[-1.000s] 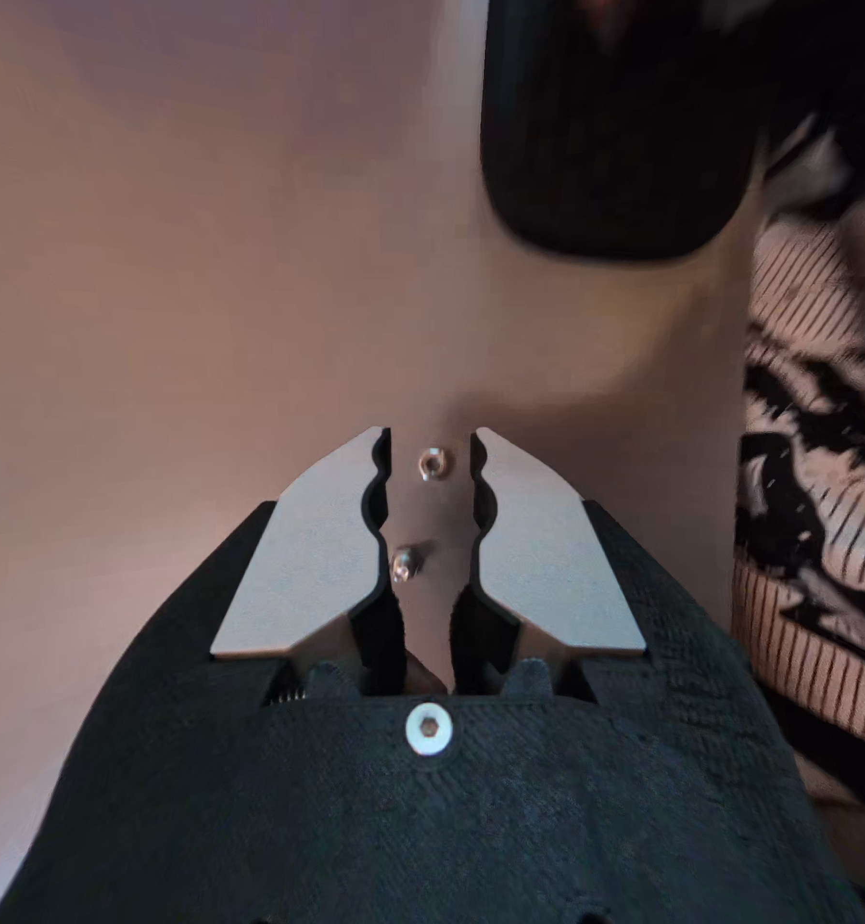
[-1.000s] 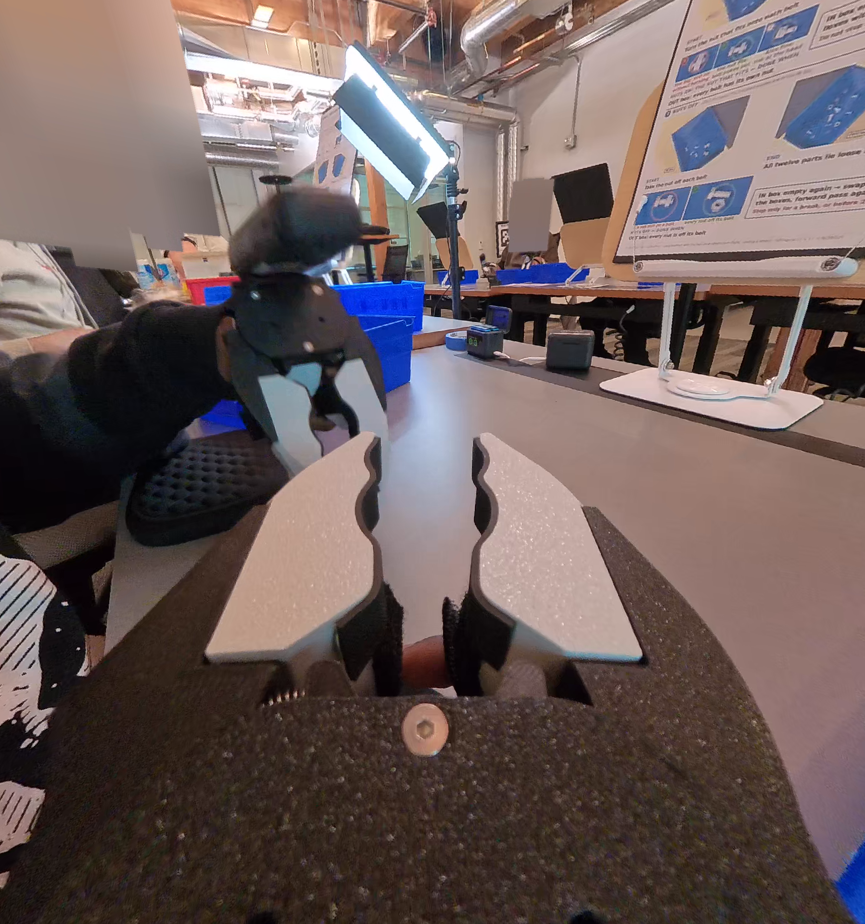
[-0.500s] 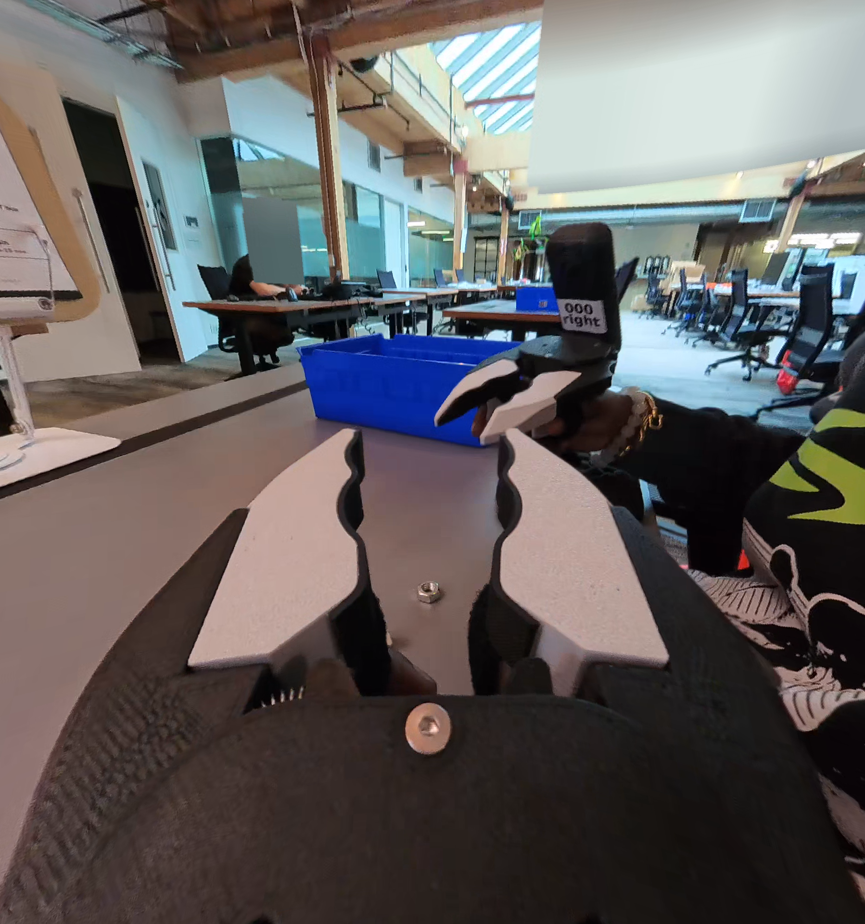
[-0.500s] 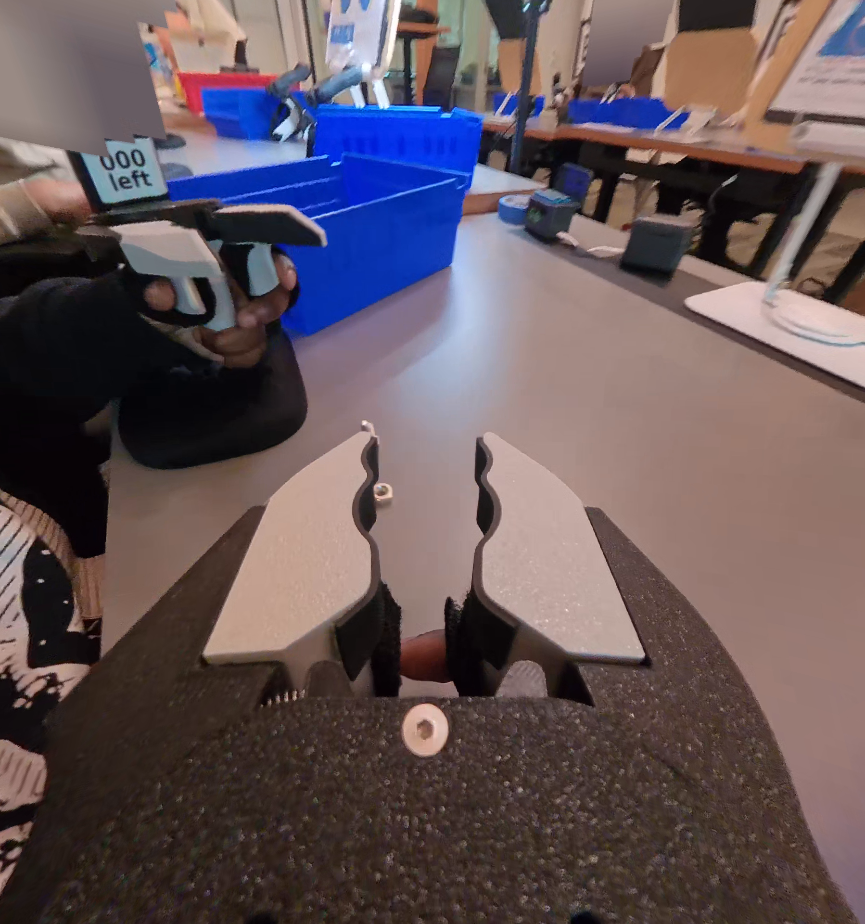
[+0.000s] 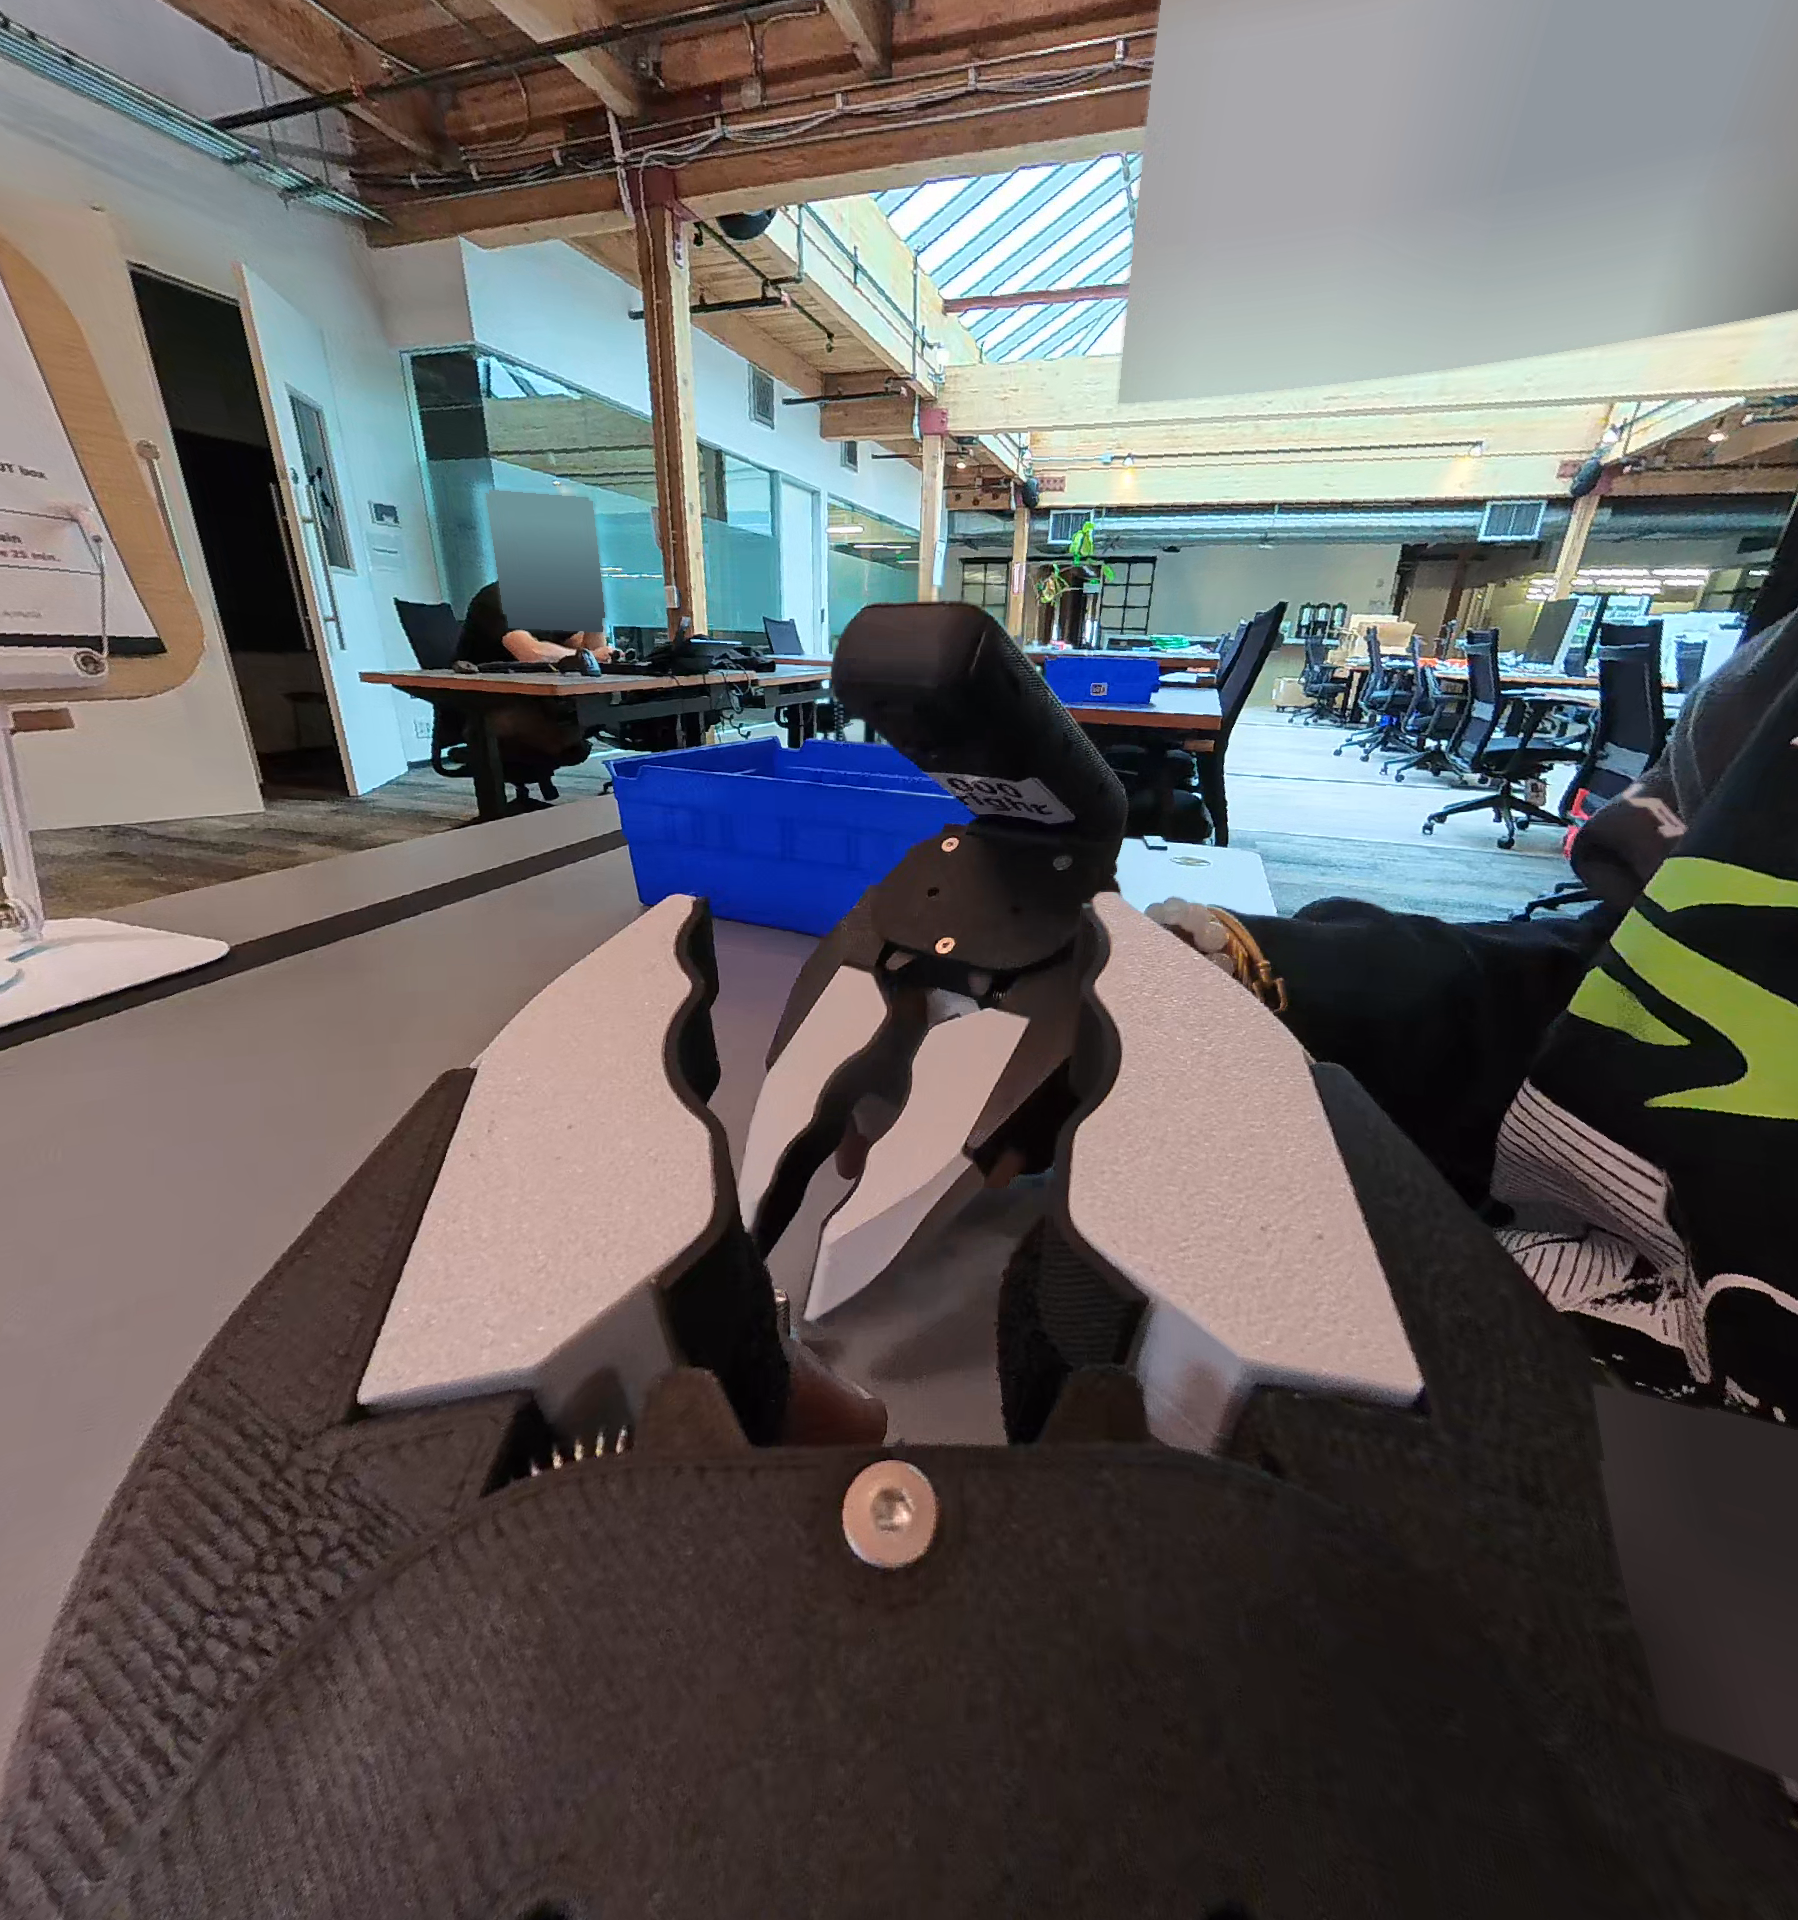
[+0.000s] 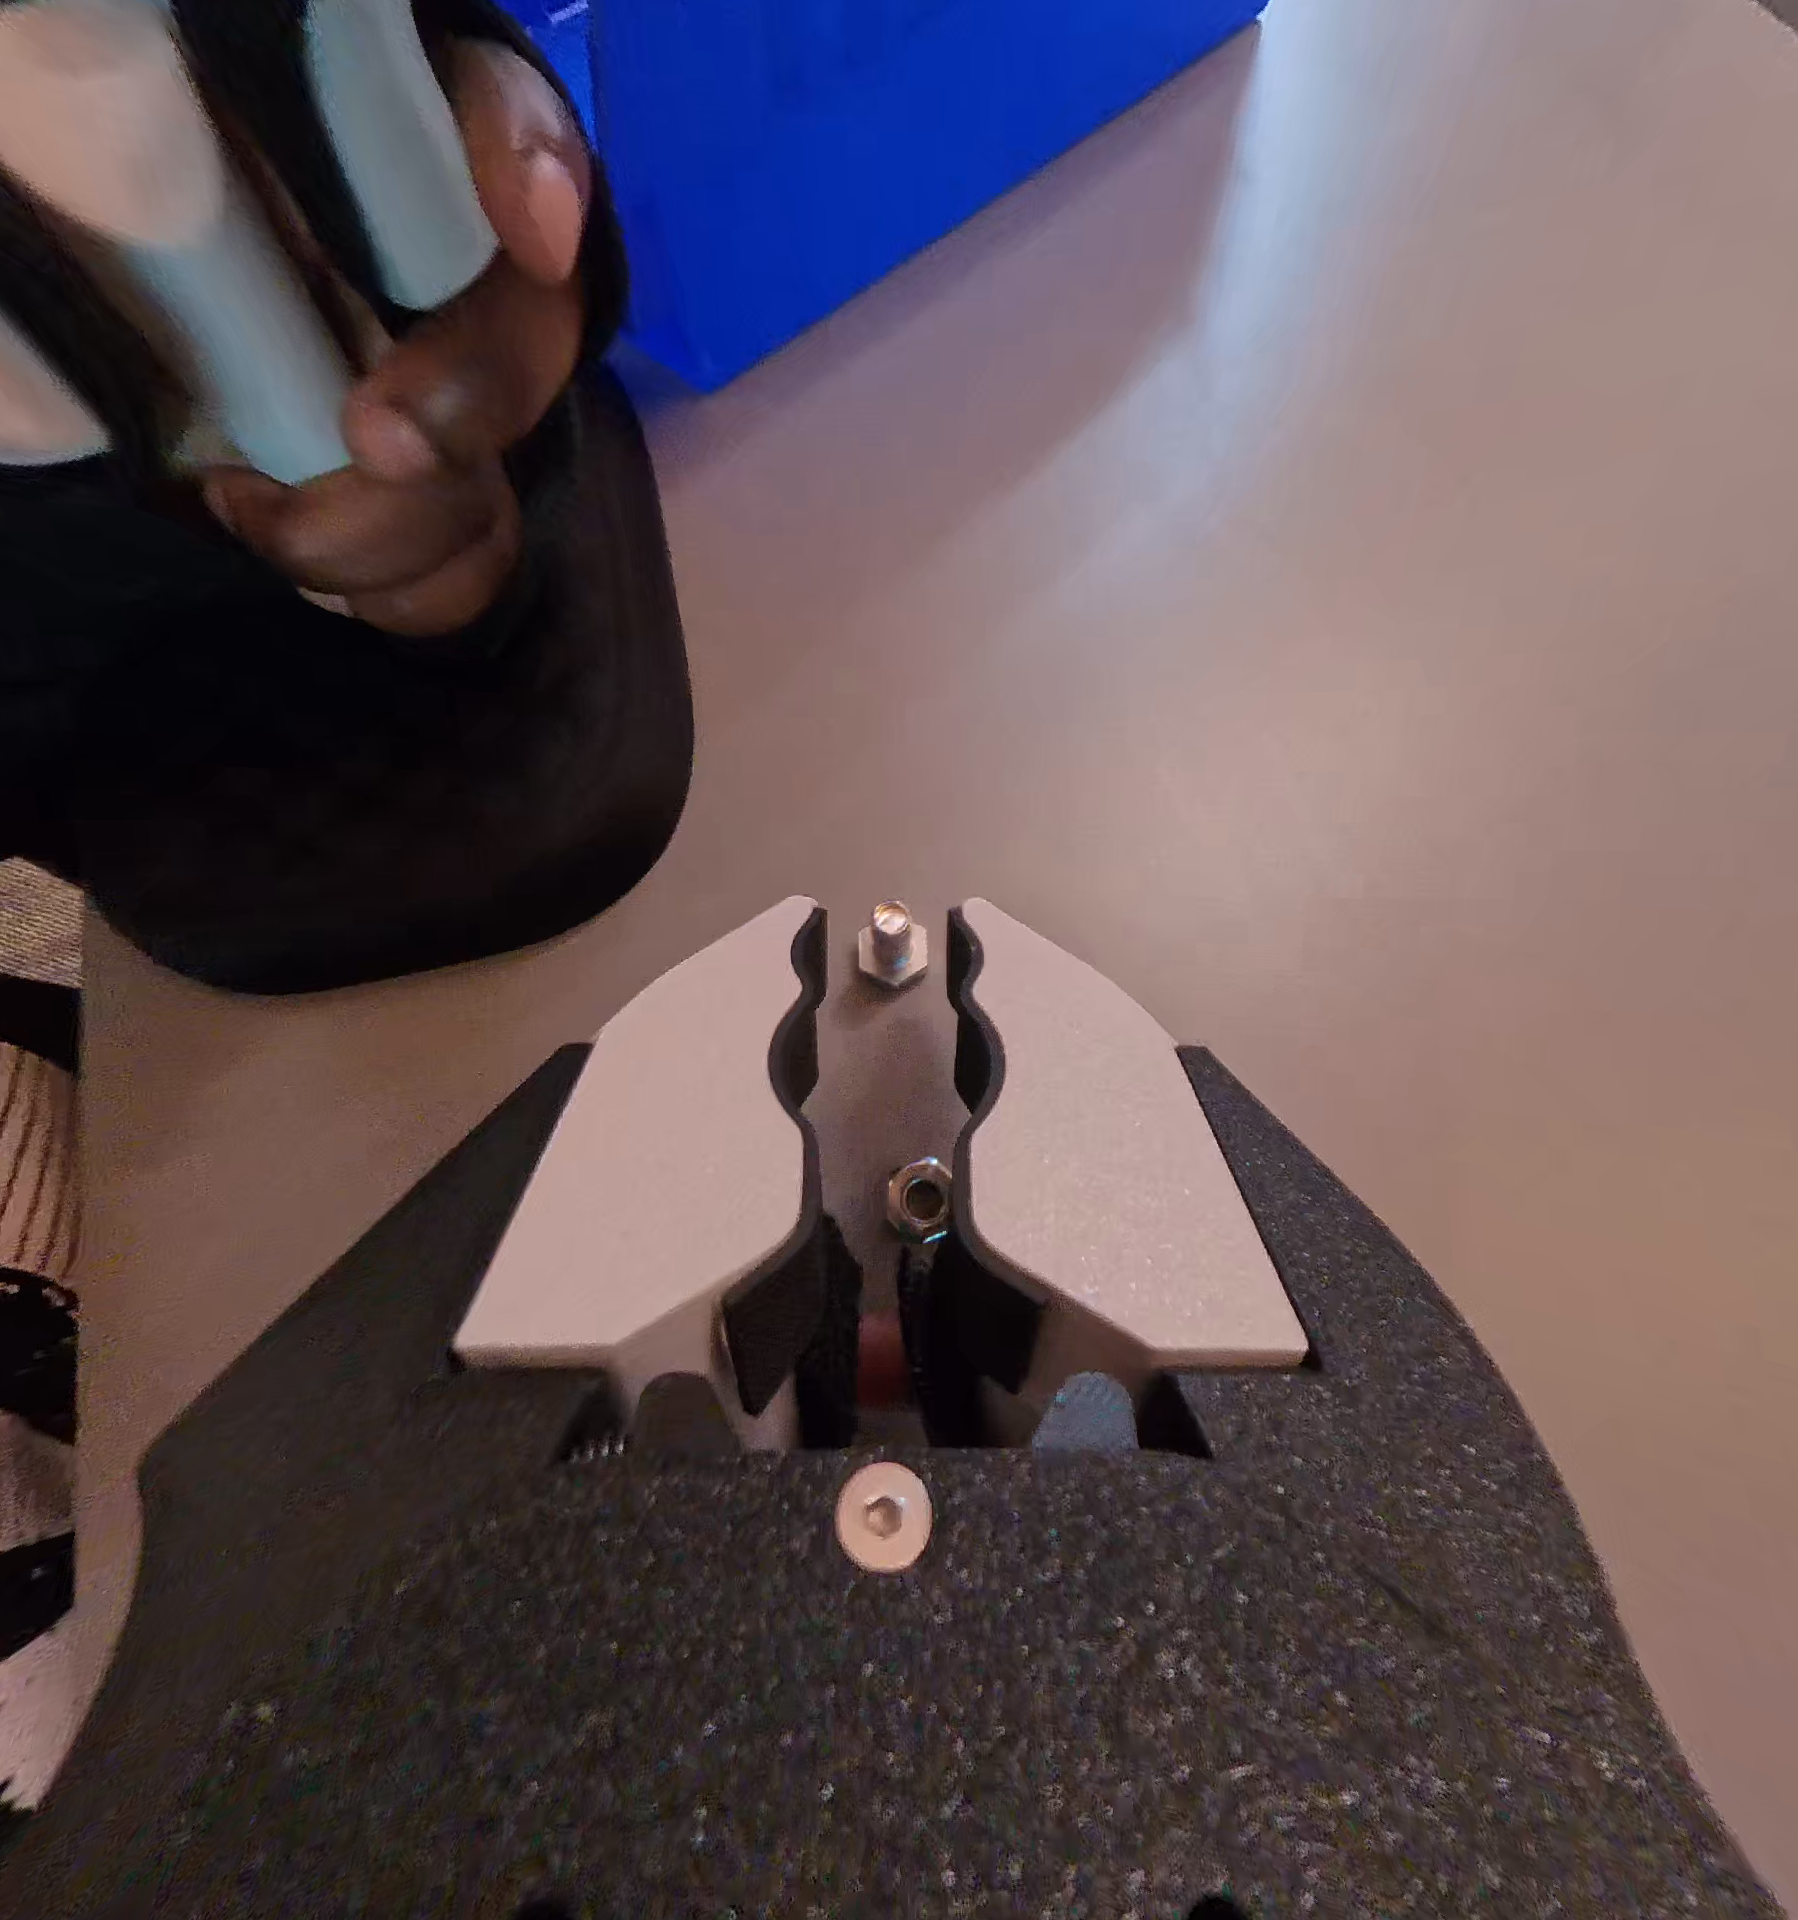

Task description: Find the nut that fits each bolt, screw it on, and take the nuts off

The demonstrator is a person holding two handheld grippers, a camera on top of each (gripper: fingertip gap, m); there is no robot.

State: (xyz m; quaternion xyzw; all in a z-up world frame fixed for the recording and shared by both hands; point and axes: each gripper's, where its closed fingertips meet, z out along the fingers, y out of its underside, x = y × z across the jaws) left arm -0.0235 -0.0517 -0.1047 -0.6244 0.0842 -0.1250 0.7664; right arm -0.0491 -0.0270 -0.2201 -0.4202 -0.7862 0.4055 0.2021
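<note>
Two small metal parts sit on the grey table (image 6: 1394, 623) under the right gripper (image 6: 890, 920) — a bolt (image 6: 892, 943) standing on its head between the parted fingertips, untouched by either, and a nut (image 6: 918, 1200) at 6 o'clock from it, deeper between the fingers. At 10 o'clock, blurred, hangs the left gripper (image 5: 895, 925) — spread wide, gripping nothing. A blue bin (image 5: 770, 831) stands at 12 o'clock.
</note>
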